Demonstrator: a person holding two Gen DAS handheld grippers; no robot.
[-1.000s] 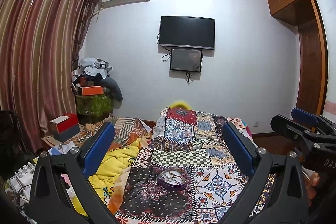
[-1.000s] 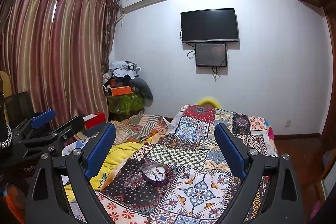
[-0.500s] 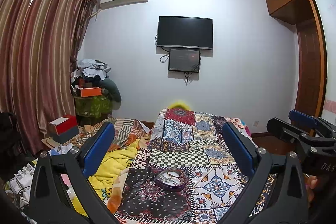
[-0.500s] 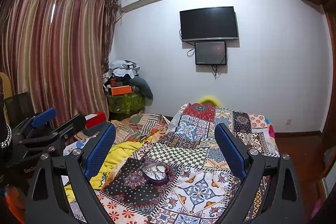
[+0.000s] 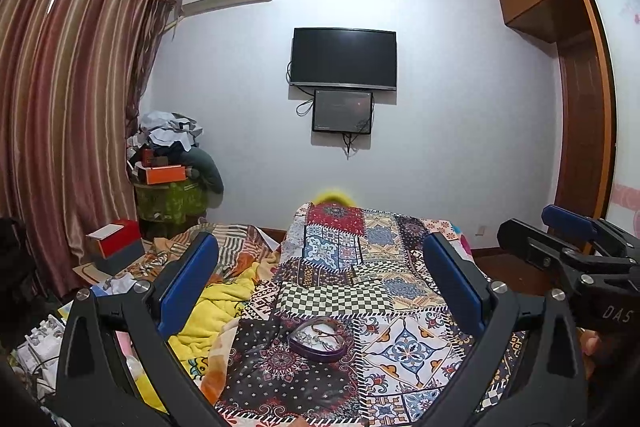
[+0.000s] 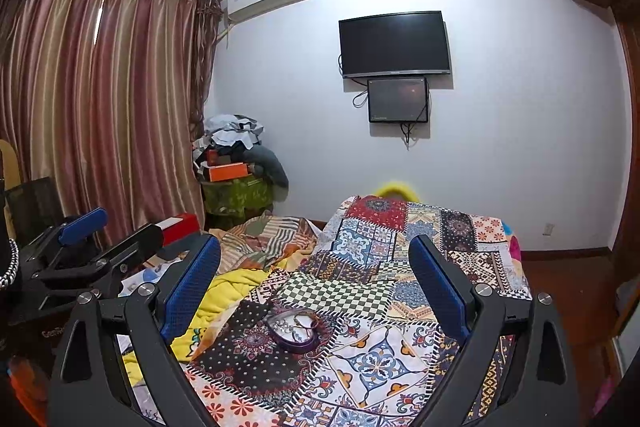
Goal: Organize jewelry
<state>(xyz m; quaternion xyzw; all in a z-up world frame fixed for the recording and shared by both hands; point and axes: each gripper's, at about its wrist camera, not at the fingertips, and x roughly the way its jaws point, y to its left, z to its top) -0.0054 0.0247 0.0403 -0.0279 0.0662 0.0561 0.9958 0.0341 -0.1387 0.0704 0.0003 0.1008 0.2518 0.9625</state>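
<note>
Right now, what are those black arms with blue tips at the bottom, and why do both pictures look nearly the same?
They are two grabbing tools that a person carries, one in each hand. Each has a camera looking out between its blue jaws. One picture comes from the left gripper, the other from the right gripper, so both see the same bedroom from side by side. In the left view the right tool pokes in at the edge. Both sets of jaws are wide open and hold nothing. Ahead is a bed with a patchwork quilt. On it sits a small purple heart-shaped box with jewelry inside.
</note>
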